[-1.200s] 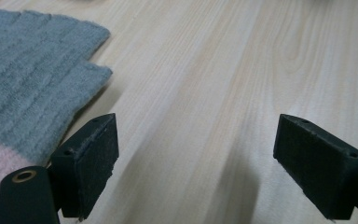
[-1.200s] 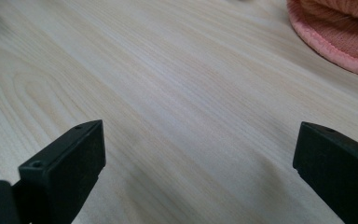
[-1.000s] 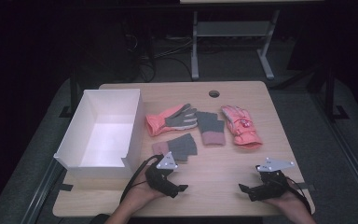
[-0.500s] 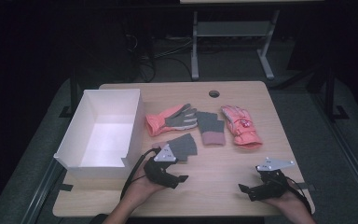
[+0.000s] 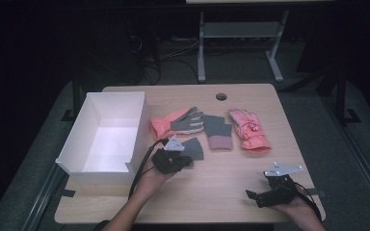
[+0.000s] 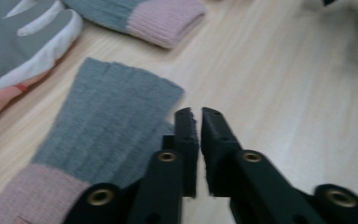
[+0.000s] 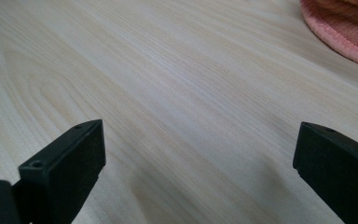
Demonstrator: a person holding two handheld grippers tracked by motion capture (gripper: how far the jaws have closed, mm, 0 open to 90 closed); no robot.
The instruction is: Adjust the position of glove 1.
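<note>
Since a second ago our left gripper (image 6: 198,122) has moved forward to the grey knit glove (image 6: 107,121), its jaws just closing, nearly together, on the glove's edge. Our right gripper (image 7: 198,154) is resting wide open over the table (image 5: 221,180), with the glove at ten o'clock from it.

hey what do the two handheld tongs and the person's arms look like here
Both tongs are matte black. The left tongs have two flat, blocky jaws with brass-coloured rivets, a grey three-cornered plate on top and a black cable trailing back beside the forearm. The right tongs carry a similar grey plate. Both forearms are bare, with no sleeves visible.
</note>
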